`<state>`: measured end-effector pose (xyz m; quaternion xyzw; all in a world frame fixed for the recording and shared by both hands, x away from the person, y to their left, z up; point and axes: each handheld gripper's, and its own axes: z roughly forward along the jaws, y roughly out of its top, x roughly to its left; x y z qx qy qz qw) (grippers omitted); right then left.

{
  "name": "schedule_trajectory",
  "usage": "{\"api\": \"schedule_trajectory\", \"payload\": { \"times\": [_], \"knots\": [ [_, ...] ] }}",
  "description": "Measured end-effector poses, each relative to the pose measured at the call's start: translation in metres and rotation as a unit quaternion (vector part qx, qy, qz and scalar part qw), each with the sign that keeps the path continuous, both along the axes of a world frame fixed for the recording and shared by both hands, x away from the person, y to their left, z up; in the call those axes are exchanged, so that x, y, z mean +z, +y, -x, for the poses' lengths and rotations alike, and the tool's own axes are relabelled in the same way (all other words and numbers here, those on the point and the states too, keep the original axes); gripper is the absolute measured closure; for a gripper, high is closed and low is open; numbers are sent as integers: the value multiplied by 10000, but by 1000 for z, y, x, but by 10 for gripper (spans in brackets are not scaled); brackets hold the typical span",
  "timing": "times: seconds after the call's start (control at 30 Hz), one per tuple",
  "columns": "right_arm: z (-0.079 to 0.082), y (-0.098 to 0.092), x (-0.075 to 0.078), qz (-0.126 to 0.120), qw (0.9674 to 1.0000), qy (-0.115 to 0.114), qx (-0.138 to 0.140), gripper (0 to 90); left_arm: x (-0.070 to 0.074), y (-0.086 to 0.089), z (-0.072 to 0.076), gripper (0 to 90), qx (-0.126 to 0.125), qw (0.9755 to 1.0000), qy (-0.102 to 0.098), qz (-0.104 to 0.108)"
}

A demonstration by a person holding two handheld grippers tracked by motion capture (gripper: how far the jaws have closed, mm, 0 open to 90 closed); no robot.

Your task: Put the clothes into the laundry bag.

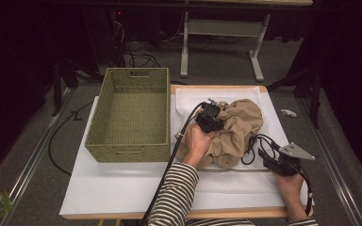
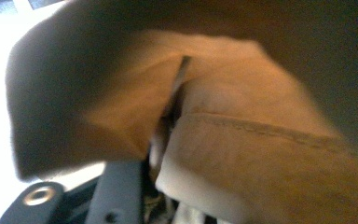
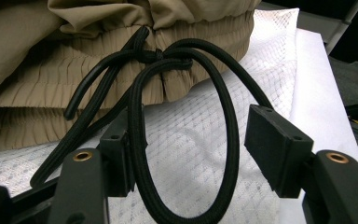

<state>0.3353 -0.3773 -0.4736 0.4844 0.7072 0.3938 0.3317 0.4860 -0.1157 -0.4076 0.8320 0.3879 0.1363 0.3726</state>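
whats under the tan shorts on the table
Under the tan shorts lies a white mesh sheet spread on the white board. Its edges show around the cloth. Anything beneath the bunched middle is covered.

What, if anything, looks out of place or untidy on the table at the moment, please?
The tan garment lies crumpled in a heap on the white mesh sheet beside the woven basket. Its black drawstring trails out in loose loops between the right hand-held gripper's open jaws.

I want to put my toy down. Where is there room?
The wicker basket has nothing in it. The white board's front strip below the basket is bare. Around the tan garment and black drawstring it is crowded.
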Motion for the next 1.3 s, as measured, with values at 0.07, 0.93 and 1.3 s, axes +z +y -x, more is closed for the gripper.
{"api": "schedule_trajectory", "payload": {
  "times": [0.07, 0.93, 1.3],
  "knots": [
    [0, 0, 0, 10, 10000, 8, 1, 387, 6, 3, 2, 532, 6, 10000, 0, 13],
    [-1, -1, 0, -13, 10000, 27, -10, 374, 57, 55, 61, 292, -304, 9972, -672, 131],
    [-1, -1, 0, -8, 10000, 32, -21, 374, 48, 76, 79, 297, -308, 9967, -738, 172]
  ]
}}
